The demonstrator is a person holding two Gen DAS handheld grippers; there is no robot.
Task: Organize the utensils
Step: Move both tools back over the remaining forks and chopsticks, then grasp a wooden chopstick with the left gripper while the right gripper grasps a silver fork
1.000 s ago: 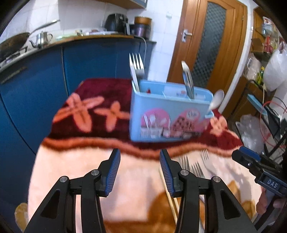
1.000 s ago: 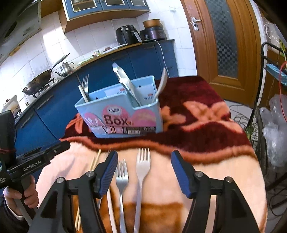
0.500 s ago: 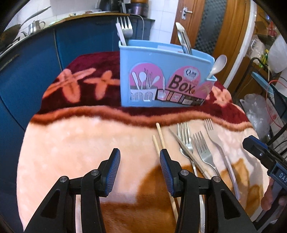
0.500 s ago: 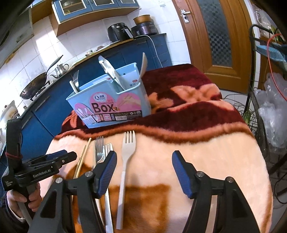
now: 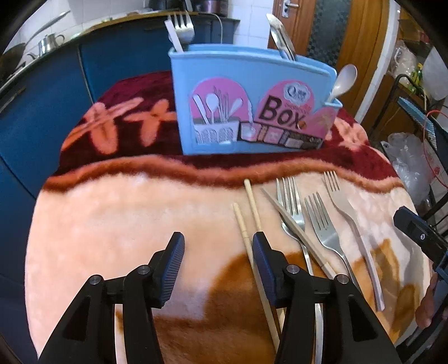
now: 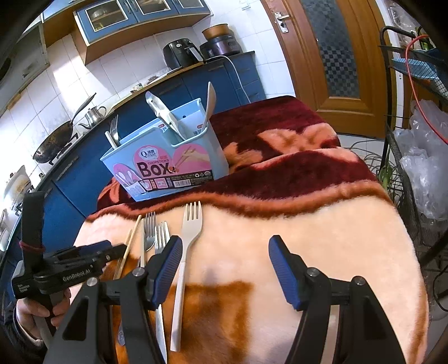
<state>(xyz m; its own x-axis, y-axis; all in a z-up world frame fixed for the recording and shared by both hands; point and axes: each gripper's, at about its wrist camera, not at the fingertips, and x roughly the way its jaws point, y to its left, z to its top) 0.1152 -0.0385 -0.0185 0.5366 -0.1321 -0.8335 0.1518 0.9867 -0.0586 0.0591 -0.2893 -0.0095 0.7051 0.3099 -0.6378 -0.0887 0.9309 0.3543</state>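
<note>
A light blue utensil box (image 5: pixel 252 112) stands on the dark red part of the blanket and holds a fork (image 5: pixel 180 26), metal tongs (image 5: pixel 280 36) and a pale spoon (image 5: pixel 344 81). In front of it lie wooden chopsticks (image 5: pixel 250 212), two metal forks (image 5: pixel 291 201) and a white plastic fork (image 5: pixel 350 224). My left gripper (image 5: pixel 217 243) hovers low just left of the chopsticks; its jaws are opening with nothing between them. My right gripper (image 6: pixel 225 246) is open above the blanket. The white fork (image 6: pixel 190 238) lies under it, just inside its left finger (image 6: pixel 165 266), untouched.
A fluffy peach and dark red blanket (image 6: pixel 322 224) covers the table. Blue kitchen cabinets (image 5: pixel 42 112) with a wok (image 6: pixel 53 140) and a kettle stand behind on the left. A wooden door (image 6: pixel 336 56) and a wire rack with plastic bags (image 6: pixel 425 168) are on the right.
Both grippers have sunk and tipped down toward the blanket, bringing the loose forks and chopsticks into fuller view. The left jaws stand a little wider than before.
</note>
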